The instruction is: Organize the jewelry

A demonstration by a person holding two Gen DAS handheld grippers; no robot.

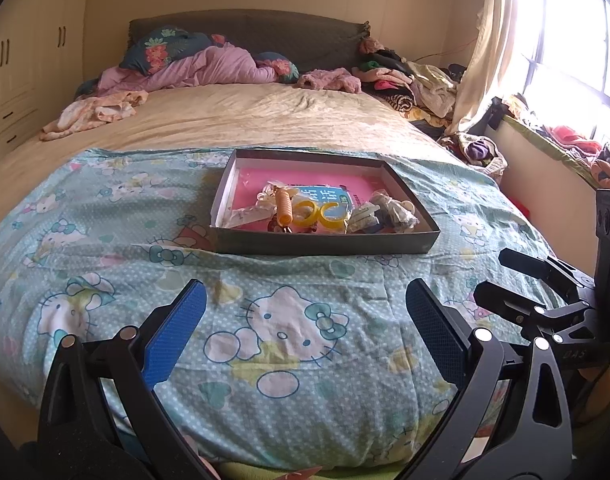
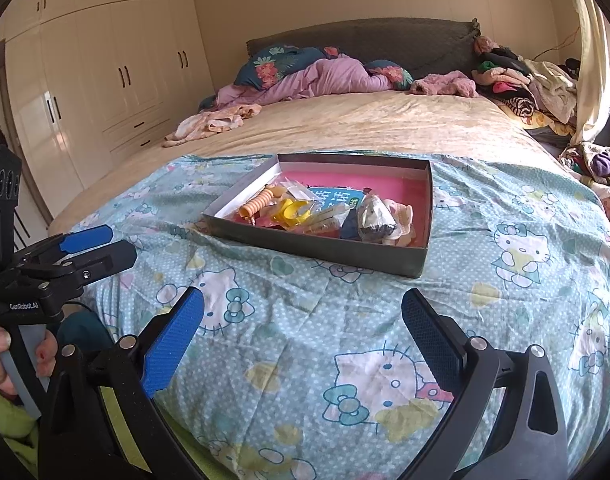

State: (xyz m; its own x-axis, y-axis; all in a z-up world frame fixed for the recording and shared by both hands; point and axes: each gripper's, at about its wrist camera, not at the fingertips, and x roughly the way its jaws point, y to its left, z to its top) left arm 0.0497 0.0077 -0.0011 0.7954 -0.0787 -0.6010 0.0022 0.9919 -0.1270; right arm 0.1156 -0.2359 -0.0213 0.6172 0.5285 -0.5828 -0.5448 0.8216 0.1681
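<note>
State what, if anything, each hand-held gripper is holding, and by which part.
Nothing is held. The left hand-held gripper and the right hand-held gripper are both open above the patterned sheet, short of the tray of jewelry.

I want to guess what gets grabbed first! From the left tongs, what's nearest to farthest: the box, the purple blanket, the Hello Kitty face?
In the left wrist view, from the left tongs:
1. Hello Kitty face, printed between the fingers.
2. Box, mid-bed, ahead.
3. Purple blanket, far by the headboard.
</note>
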